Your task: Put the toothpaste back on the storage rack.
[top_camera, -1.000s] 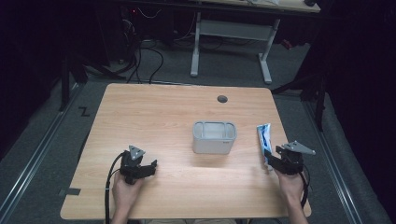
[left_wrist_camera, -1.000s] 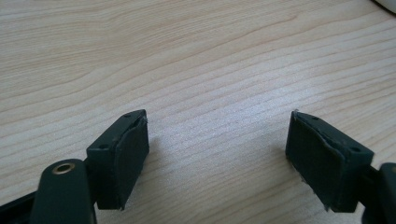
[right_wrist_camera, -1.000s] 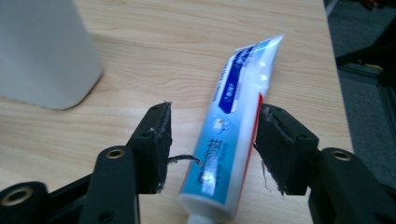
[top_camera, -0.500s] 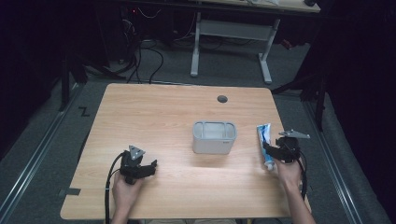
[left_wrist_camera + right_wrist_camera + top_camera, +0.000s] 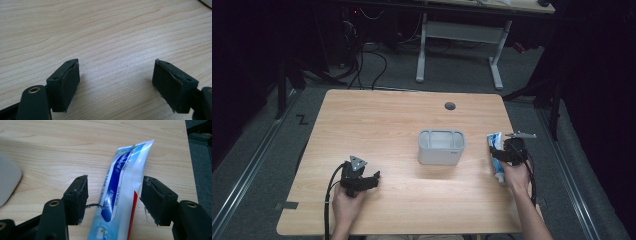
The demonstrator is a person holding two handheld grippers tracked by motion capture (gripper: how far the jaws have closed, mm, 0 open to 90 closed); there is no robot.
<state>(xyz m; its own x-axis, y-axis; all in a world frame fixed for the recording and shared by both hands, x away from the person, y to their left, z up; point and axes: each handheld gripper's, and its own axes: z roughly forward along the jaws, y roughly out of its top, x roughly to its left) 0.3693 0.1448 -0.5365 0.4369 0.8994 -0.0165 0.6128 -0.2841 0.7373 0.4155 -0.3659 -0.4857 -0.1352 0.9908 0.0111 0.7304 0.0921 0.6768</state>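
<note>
Right tongs [image 5: 113, 201] have just been opening and now stand spread with the toothpaste tube [image 5: 122, 195] between the jaws, flat on the table [image 5: 377, 125] near its right edge, pads not pressing it; a second ago they sat beside the tube, so the hand has slid over it, looks like lining up a pick. Left tongs [image 5: 116, 82] spread and empty over bare wood, grey bin [image 5: 441, 147] mid-table untouched
</note>
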